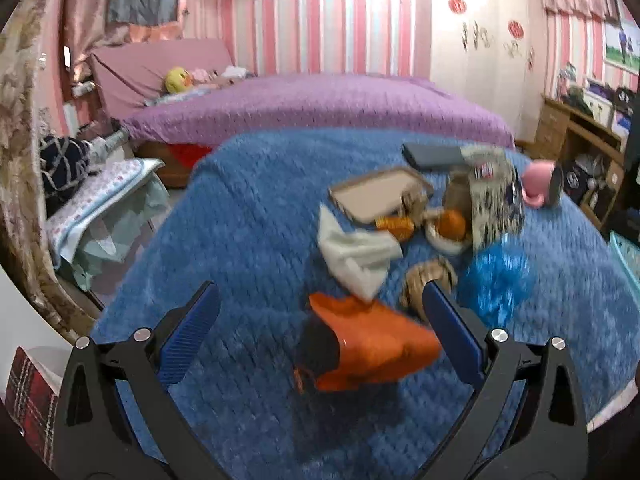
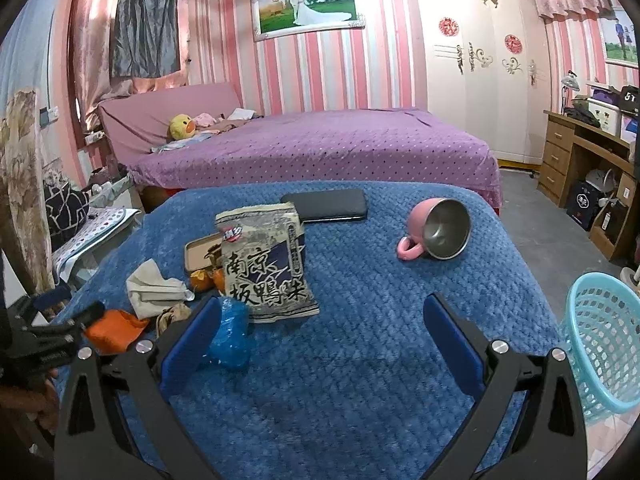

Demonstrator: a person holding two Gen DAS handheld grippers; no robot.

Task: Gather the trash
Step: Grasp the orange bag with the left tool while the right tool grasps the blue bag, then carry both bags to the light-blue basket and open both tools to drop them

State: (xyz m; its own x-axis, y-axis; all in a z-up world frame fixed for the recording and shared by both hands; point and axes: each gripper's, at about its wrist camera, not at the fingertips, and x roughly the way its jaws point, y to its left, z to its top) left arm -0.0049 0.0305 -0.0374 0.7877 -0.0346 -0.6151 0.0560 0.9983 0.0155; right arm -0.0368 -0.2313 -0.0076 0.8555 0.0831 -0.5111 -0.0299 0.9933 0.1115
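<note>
Trash lies on a blue blanket [image 1: 240, 240]. In the left wrist view, my left gripper [image 1: 320, 316] is open, with an orange wrapper [image 1: 372, 348] between its fingers, not gripped. Beyond lie a white crumpled tissue [image 1: 356, 252], a brown wrapper [image 1: 424, 276], a blue plastic wad [image 1: 496, 280], orange peels [image 1: 448, 224] and a printed snack bag [image 1: 496, 200]. In the right wrist view, my right gripper [image 2: 322, 328] is open and empty above the blanket [image 2: 380, 320], the blue wad [image 2: 230, 332] beside its left finger and the snack bag [image 2: 266, 268] just ahead.
A teal mesh basket [image 2: 600, 340] stands at the right off the blanket's edge. A pink mug [image 2: 436, 232] lies on its side, a black phone [image 2: 328, 206] and a flat tin [image 2: 200, 254] lie nearby. A purple bed [image 2: 320, 148] is behind, a wooden desk [image 2: 580, 160] at right.
</note>
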